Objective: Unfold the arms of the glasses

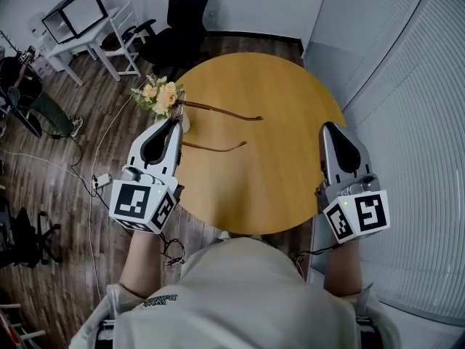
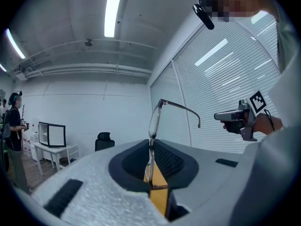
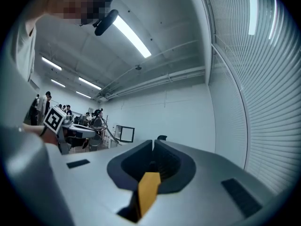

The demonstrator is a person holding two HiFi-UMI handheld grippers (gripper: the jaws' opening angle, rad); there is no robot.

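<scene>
At round wooden table by slatted blinds, left claw clenched on glasses, right claw clenched empty

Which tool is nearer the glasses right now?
Left. The left tool is clamped on the glasses at the frame; the right tool is shut and empty, apart from them by the table edge.

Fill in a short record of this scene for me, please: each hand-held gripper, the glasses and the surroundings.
left hand-held gripper: shut on the glasses, frame clamped edge-on between the jaws
right hand-held gripper: jaws together, nothing between them, apart from the glasses
glasses: two arms stick out from the frame, over the table
table: round, wooden
flowers: small bunch at the table's left edge, near the left hand-held gripper
</scene>
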